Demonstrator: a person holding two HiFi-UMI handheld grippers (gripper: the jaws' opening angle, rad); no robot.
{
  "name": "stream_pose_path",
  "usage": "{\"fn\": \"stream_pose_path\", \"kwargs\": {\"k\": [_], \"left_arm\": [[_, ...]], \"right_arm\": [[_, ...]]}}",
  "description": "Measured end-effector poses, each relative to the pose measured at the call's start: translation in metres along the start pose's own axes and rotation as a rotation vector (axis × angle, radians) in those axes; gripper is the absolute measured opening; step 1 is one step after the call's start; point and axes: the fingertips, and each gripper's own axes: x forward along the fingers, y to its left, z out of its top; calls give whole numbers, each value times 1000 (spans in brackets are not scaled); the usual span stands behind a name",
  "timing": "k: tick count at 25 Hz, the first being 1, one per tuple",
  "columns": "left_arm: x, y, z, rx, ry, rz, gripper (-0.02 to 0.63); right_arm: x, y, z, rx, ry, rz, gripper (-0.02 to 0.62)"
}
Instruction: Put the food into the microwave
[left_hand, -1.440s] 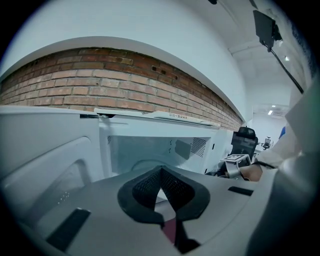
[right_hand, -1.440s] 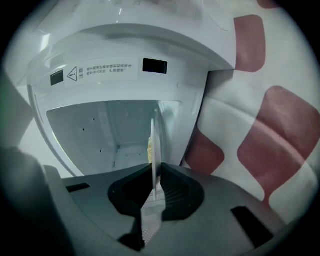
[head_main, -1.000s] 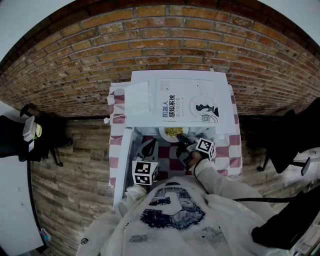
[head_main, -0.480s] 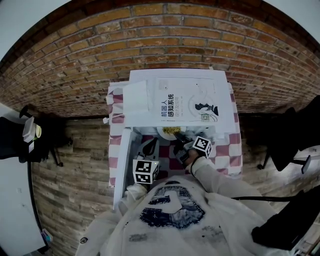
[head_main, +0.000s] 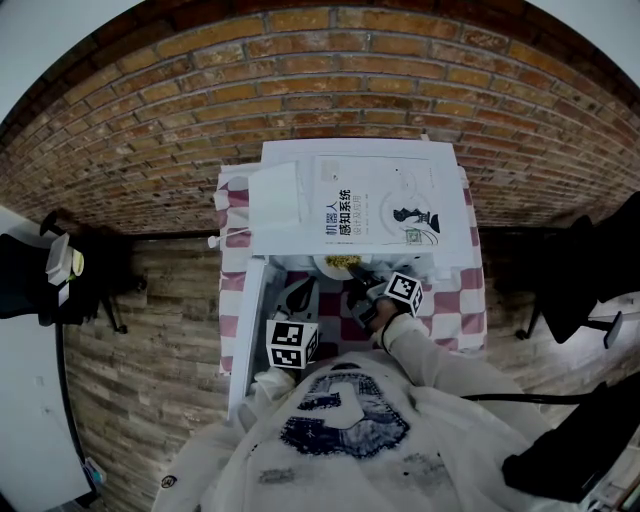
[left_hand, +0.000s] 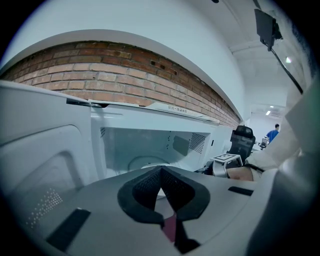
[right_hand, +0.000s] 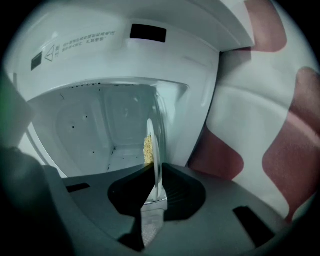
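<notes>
A white plate of yellow food sits at the mouth of the white microwave, whose door hangs open to the left. My right gripper is shut on the plate's near rim. In the right gripper view the plate stands edge-on between the jaws of the right gripper, with the food reaching into the cavity. My left gripper hovers beside the door, shut and empty. In its own view the left gripper faces the turntable.
A red-and-white checked cloth covers the table under the microwave. A printed sheet and a white box lie on the microwave's top. A brick wall stands behind; dark chairs flank the table.
My right gripper has carried the plate a little farther toward the microwave's opening. The left gripper has stayed in place.
</notes>
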Motion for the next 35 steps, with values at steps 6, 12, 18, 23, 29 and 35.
{"fn": "stream_pose_path", "kwargs": {"k": [6, 12, 18, 23, 29, 35], "left_arm": [[0, 1, 0, -12, -7, 0, 8], [1, 0, 0, -12, -9, -7, 8], [0, -2, 0, -10, -1, -15, 8], [1, -2, -1, -21, -4, -16, 8], [1, -3, -1, -19, -1, -21, 8], [1, -3, -3, -19, 4, -20, 8]], "right_arm": [[-6, -1, 3, 14, -6, 16, 41], [-11, -2, -1, 7, 23, 29, 41], [-19, -3, -12, 21, 56, 31, 46], [-22, -4, -18, 11, 90, 30, 46], [-21, 0, -20, -25, 108, 50, 34], [-21, 1, -20, -36, 110, 48, 25]]}}
